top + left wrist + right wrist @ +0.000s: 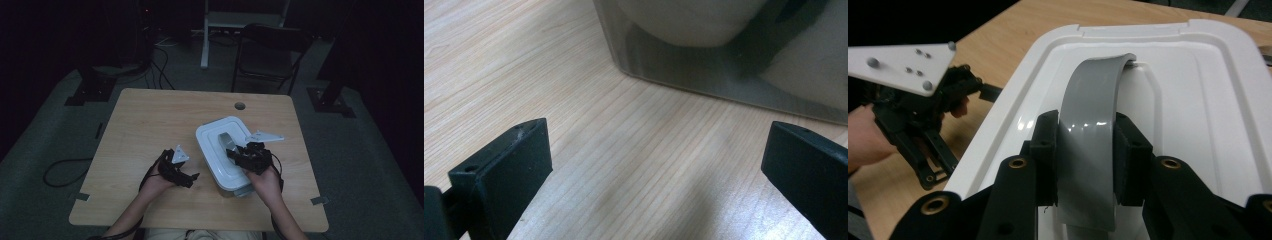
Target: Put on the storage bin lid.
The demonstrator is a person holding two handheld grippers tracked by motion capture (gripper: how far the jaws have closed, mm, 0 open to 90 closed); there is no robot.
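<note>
Progress looks to be at the gripping stage: the right claw (1085, 150) is pinched on the grey handle (1093, 130) that arches over the white lid (1198, 100) of the storage box (225, 150), its two jaws pressed against the handle's sides near the handle's near end. The box sits on the wooden bench (150, 120), right of the bench's centre and just short of the round cable hole (240, 106) at the far edge. In the high view the right claw (250, 156) rests over the near half of the lid, with the person's hand behind it. The left claw (184, 176) lies just beside the box's left wall, low on the bench, and in its own view the jaws stand wide apart with nothing between them, the left claw (654, 165) facing the translucent grey wall (704, 70) of the box at close range. Judging from this, the grasp on the handle is made, while lifting or carrying the box, or taking off the lid, is yet to come; the lid appears seated flat on the box, and the box's base seems to sit fully on the bench. The left claw may be placed to steady the box, though that is a guess. No brand, label or writing can be read on the lid, the handle or the box wall; the room beyond the bench is too dark to make out text.
</note>
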